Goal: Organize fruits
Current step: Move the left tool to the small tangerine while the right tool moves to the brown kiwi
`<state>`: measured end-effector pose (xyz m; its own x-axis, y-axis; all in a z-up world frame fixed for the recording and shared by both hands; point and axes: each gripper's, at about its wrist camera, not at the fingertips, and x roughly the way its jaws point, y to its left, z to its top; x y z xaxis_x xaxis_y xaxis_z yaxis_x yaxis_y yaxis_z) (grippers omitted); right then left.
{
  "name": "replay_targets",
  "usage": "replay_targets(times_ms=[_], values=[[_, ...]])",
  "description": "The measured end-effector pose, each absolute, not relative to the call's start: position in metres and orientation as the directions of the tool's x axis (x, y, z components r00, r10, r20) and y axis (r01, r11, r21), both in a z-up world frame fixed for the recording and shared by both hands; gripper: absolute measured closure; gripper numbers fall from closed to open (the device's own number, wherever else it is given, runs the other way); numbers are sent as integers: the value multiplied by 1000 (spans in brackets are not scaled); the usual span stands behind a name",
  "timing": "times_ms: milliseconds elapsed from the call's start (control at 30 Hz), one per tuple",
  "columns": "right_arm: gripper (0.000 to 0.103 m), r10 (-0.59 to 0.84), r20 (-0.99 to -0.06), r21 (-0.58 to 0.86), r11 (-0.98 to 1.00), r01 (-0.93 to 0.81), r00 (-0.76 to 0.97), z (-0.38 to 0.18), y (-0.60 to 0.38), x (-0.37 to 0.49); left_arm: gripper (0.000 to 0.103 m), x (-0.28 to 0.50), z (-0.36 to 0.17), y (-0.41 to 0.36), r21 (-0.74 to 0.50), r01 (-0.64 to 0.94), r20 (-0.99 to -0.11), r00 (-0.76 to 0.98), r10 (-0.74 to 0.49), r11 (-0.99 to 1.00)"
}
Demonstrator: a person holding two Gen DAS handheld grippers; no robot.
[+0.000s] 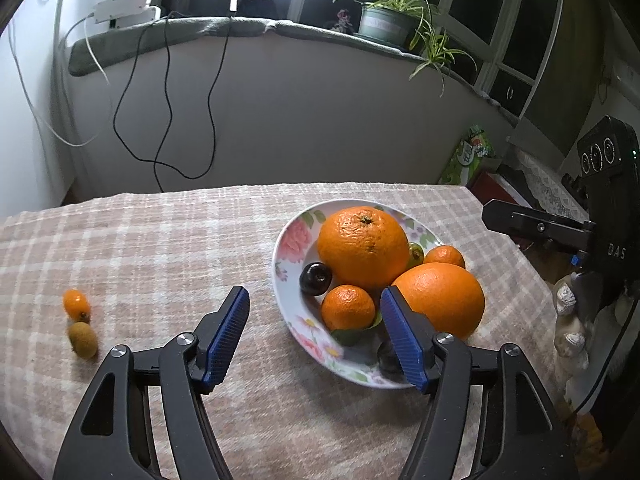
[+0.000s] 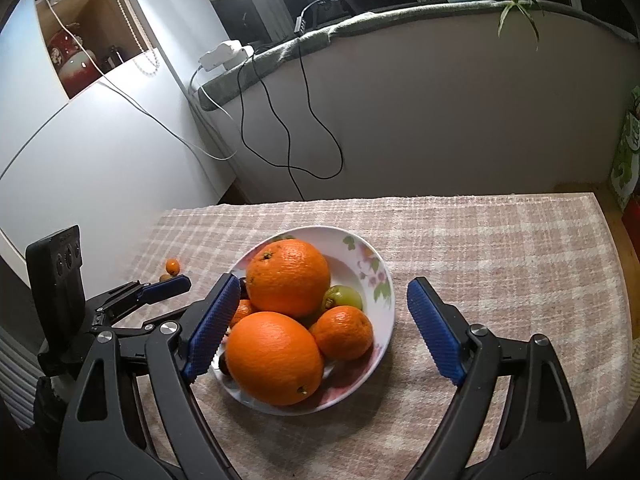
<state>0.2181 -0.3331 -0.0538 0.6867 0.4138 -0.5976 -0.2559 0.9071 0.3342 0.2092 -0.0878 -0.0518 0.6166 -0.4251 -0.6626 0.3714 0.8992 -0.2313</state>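
A floral plate on the checked tablecloth holds two big oranges, two small tangerines, a dark plum and a green fruit. A kumquat and a small kiwi lie on the cloth at the left. My left gripper is open and empty above the plate's near left rim. My right gripper is open and empty, its fingers on either side of the plate's near half.
The checked tablecloth covers the table. The right gripper's body shows at the right edge of the left wrist view. Black cables hang on the back wall. A green box stands past the table's far right corner.
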Motion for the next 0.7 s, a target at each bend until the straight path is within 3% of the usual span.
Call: replay_targets(times_ms=[700], values=[[15,454,-577,227,887,-401,678,-32,-258,200,35,188,-49,-13,-247,264,-644,674,-361,932]])
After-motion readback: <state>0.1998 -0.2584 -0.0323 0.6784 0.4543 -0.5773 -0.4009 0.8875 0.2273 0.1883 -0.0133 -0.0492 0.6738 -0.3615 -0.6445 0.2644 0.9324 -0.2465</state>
